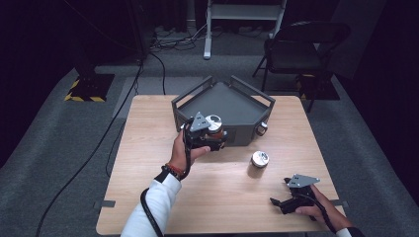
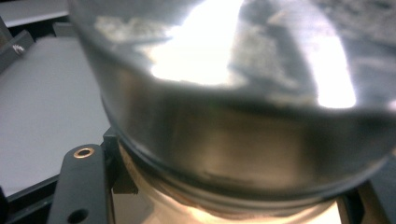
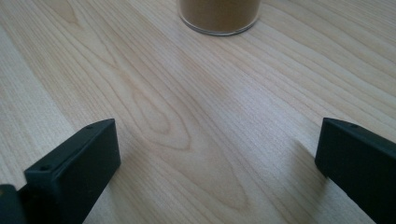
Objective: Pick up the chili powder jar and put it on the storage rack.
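Three jars show in the high view. One jar with a silver lid is gripped in the left gripper at the front edge of the grey tray. A second jar stands alone on the surface, right of the middle. A third, smaller one sits against the tray's front right wall. There are two grippers and one tray.

In the left gripper view the held jar looms large and blurred: a shiny metal lid catching bright glare, clear glass beneath, a light brown content at the bottom, with black jaws pressed on either side. The right gripper rests low near the front right corner of the surface, its jaws spread wide with nothing between them; in the right gripper view the base of the standing jar, filled with brown matter, is well ahead.

The surface is pale wood with visible grain. Around it lie grey carpet, black cables, a folding chair and a white frame.
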The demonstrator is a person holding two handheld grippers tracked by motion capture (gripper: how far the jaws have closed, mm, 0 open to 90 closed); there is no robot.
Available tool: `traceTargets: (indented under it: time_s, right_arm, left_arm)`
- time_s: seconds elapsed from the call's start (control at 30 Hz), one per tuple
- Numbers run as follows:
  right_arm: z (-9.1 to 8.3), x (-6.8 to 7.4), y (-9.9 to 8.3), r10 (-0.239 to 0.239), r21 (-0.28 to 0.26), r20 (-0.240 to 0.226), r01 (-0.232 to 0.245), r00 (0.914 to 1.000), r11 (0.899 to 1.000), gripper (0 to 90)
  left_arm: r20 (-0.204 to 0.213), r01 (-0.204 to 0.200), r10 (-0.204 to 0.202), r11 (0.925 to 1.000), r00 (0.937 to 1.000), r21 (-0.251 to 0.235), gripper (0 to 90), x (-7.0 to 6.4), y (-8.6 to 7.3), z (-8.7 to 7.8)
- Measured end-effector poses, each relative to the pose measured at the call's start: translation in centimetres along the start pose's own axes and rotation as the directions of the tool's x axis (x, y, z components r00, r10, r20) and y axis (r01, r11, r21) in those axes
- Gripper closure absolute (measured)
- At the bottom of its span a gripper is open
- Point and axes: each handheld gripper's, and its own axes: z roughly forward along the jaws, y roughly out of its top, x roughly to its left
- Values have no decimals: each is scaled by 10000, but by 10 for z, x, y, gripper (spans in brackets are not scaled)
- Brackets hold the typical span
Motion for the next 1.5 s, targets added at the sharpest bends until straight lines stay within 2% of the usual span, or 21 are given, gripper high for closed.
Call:
traceTargets:
  time_s: [0.2, 0.47, 0.63, 0.83, 0.97, 1.1, 1.5]
  right_arm:
    - [0, 0, 0, -2, 1, -3, 2, 10000, 10000, 0]
    - [0, 0, 0, -6, -1, -5, 6, 10000, 10000, 0]
    - [0, 0, 0, -9, 0, -6, 9, 10000, 10000, 0]
    - [0, -1, 0, -40, -5, -32, 40, 10000, 10000, 0]
    - [0, -1, 0, -48, -9, -51, 48, 10000, 10000, 0]
    - [0, -2, 0, -64, -6, -68, 64, 10000, 10000, 0]
    - [0, -2, 0, -67, -8, -74, 67, 10000, 10000, 0]
  left_arm:
    - [-162, -5, 4, 10000, 9999, -83, 311, 2, 11, 1]
    - [-342, 206, -214, 9995, 9992, -257, 311, 11, 22, 5]
    - [-678, 131, -140, 9998, 9976, -133, 311, 12, 31, 10]
    - [-844, 190, -196, 9998, 9962, -84, 311, 18, 37, 15]
    - [-1129, 125, -124, 9999, 9935, 2, 311, 21, 46, 24]
    - [-1246, 128, -115, 9999, 9921, 96, 311, 26, 53, 32]
    - [-1890, 314, -248, 9990, 9817, 320, 311, 35, 55, 52]
